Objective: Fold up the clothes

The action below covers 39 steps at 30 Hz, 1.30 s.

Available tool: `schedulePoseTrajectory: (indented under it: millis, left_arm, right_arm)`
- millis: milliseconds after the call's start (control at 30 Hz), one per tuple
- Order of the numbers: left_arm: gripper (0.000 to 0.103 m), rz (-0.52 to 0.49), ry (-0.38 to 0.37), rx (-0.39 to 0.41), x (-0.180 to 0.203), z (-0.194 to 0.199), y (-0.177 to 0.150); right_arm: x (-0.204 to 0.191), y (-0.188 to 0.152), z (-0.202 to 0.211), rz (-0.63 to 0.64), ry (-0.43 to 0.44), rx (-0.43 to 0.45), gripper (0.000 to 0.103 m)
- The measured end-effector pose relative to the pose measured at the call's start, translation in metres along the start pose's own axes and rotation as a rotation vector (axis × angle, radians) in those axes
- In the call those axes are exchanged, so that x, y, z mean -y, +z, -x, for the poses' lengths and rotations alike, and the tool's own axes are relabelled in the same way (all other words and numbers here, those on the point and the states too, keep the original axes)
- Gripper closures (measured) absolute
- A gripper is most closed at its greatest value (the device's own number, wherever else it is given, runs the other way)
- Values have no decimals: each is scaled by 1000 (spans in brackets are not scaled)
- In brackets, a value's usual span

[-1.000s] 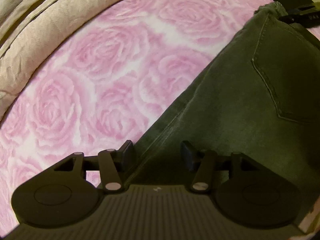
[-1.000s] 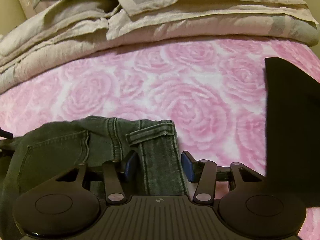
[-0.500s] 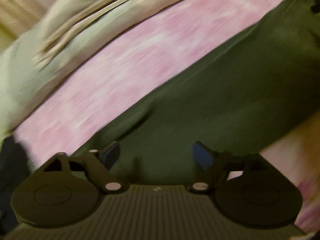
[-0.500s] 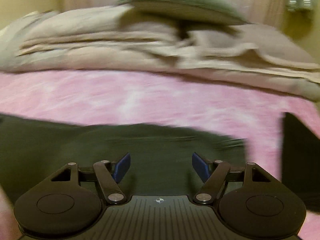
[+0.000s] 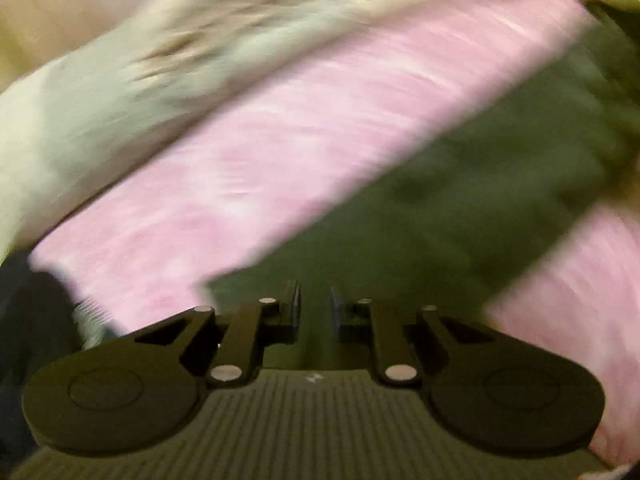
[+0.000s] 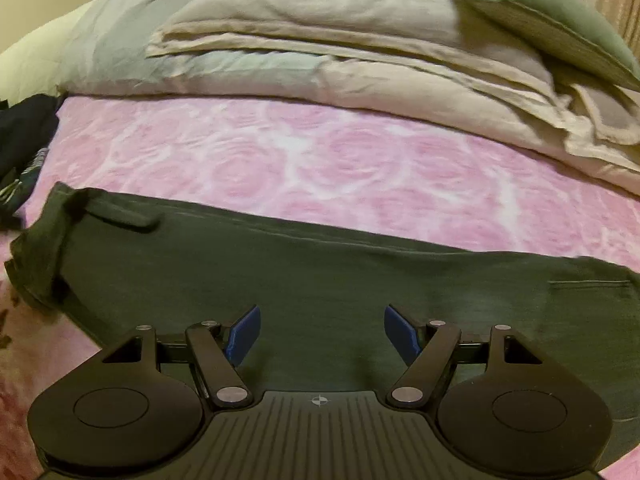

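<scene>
A bed with a pink rose-print blanket (image 6: 320, 160) fills both views, with beige bedding (image 6: 340, 48) heaped at the back; the dark green jeans (image 6: 320, 280) lie stretched flat across it in front of you. Your right gripper (image 6: 320, 330) hangs over them, jaws spread wide, holding nothing; your left gripper (image 5: 315, 312) has its jaws nearly together over the cloth, though blur hides whether it pinches any. Denim is heavy, limp and not slippery; take it at a seam or hem.
</scene>
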<state>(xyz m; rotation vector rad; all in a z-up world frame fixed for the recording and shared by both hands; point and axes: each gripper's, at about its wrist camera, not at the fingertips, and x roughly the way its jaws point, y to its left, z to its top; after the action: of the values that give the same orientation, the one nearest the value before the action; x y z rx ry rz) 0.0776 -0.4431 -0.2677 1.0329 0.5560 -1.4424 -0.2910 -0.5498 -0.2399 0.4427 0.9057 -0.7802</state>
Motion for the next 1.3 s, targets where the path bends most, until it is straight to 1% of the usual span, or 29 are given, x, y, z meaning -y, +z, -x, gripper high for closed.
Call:
schedulePoseTrajectory:
  millis: [33,67,100,133,167,200,233,267,300,333,400,500,567,600,667,700,733,767,800,867,900,933,967,1000,1067,1133,1167,1233,1300]
  left_arm:
    - [84,46,18,6,-20,-1,-1]
    - [74,89,35,12,-40,-2,-3]
    - [66,133,52,17,-60,-3,-4]
    - [64,112,34,32,-62,0,-7]
    - [58,86,12,49,-62,3,-10]
    - [50,20,-35,66,-50,9,-17]
    - [45,-50,-84,83,-36,15,-24]
    - [36,-136,-124,91,-16,21,-30]
    - [31,-251,-161,99,11,26,-40]
    - [30,-346,-181,108,35,28,-48]
    - [20,-518,-148,141,82,20,-68]
    - [19,-539,-84,144,116,-5,-75]
    - [21,-504,-61,139,127,-18,-72]
    - [35,-501,-42,139,130,-21,-69]
    - [57,-425,-59,142,118,-17,-57]
    - [60,-338,-72,154,102,-9,-50]
    - [60,-269,-48,172,84,-2,-41]
    - [56,-194,-20,192,63,5,-34]
    - [49,-118,8,212,42,11,-27]
    - [50,61,89,197,-4,11,-16]
    - [49,129,99,173,-21,7,-15]
    - [45,183,90,150,-34,2,-15]
    - [38,212,73,128,-41,-4,-17]
    - [36,236,41,106,-47,-9,-20]
    - [32,313,-71,61,-54,-19,-29]
    - [32,404,-183,33,-61,-26,-37]
    - [32,447,-221,31,-62,-27,-42]
    - [33,478,-272,43,-61,-24,-46]
    - [33,483,-308,53,-58,-15,-48]
  right_arm:
    - [-12,3,-4,5,8,-9,31]
    - [-24,6,-7,12,17,-17,31]
    - [-36,10,-10,22,30,-23,31]
    - [-47,13,-13,34,45,-26,31]
    - [-56,15,-16,47,58,-30,31]
    - [-65,16,-19,60,69,-37,30]
    - [-72,16,-23,71,78,-43,30]
    - [-77,16,-27,75,83,-51,29]
    - [-81,17,-32,71,86,-60,28]
    - [-83,17,-36,60,87,-70,28]
    - [-83,17,-42,21,82,-85,27]
    - [-78,18,-50,-35,75,-110,27]
    - [-74,18,-52,-41,59,-121,27]
    - [-72,18,-52,-41,51,-126,27]
    - [-69,18,-50,-41,36,-131,27]
    - [-67,19,-48,-39,32,-127,27]
    - [-67,20,-46,-37,31,-126,27]
    - [-70,19,-47,-34,33,-126,27]
    - [-72,19,-47,-31,36,-125,27]
    - [-76,17,-47,-24,42,-125,27]
    - [-78,17,-47,-21,45,-125,27]
    - [-81,16,-48,-18,47,-125,27]
    - [-83,16,-48,-15,50,-125,27]
    - [-85,15,-48,-12,53,-125,27]
    - [-89,14,-48,-5,59,-125,27]
    - [-94,13,-49,1,64,-125,27]
    - [-96,12,-49,4,67,-125,27]
    - [-100,10,-50,7,72,-127,27]
    - [-104,5,-52,-6,74,-143,27]
